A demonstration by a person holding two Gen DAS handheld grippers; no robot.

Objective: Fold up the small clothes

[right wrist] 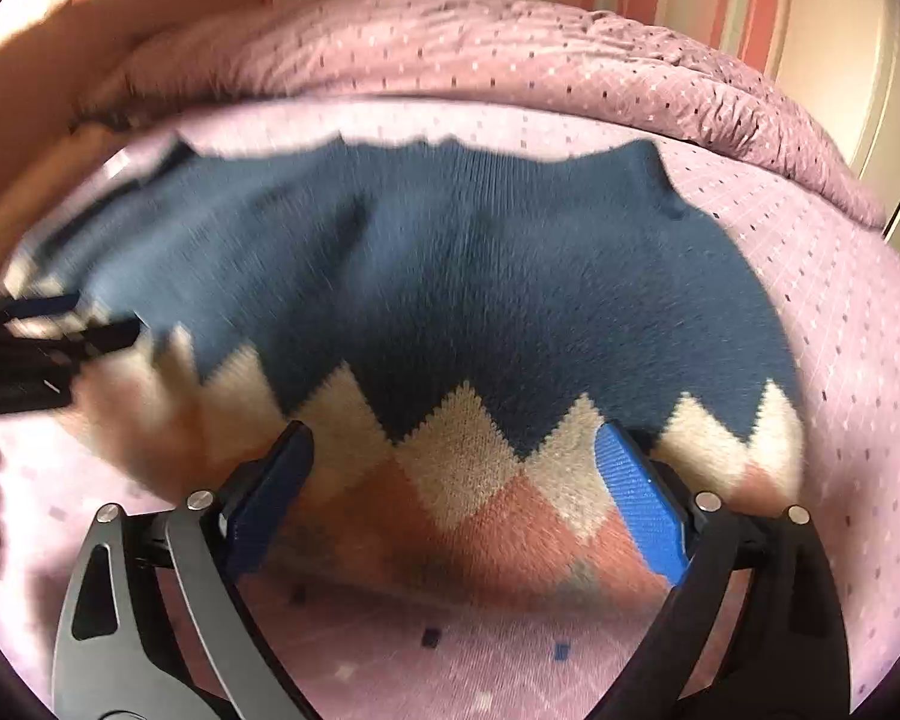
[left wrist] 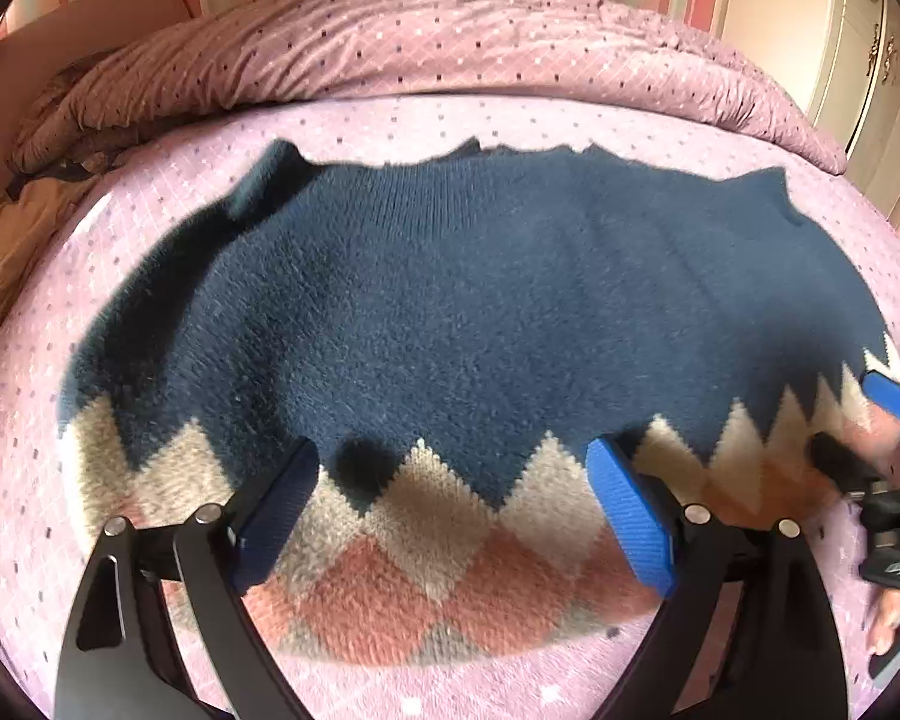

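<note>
A small knit sweater (left wrist: 450, 300) lies spread flat on the bed, navy blue with a cream and coral diamond band along the near hem. In the right wrist view the same sweater (right wrist: 450, 276) is blurred. My left gripper (left wrist: 453, 456) stands open over the left-middle of the hem band, jaws wide, no cloth pinched between the blue pads. My right gripper (right wrist: 453, 435) is open the same way over the right part of the hem. Each gripper shows in the other's view: the right gripper (left wrist: 852, 420) at the right hem corner, the left gripper (right wrist: 105, 317) at the left edge.
The pink dotted sheet (left wrist: 390, 120) surrounds the sweater. A bunched pink duvet (left wrist: 420, 42) runs along the far side, with brown fabric (left wrist: 6, 252) at the left. A cream wardrobe (left wrist: 870, 90) stands at the far right. A person's hand (left wrist: 894, 618) holds the right gripper.
</note>
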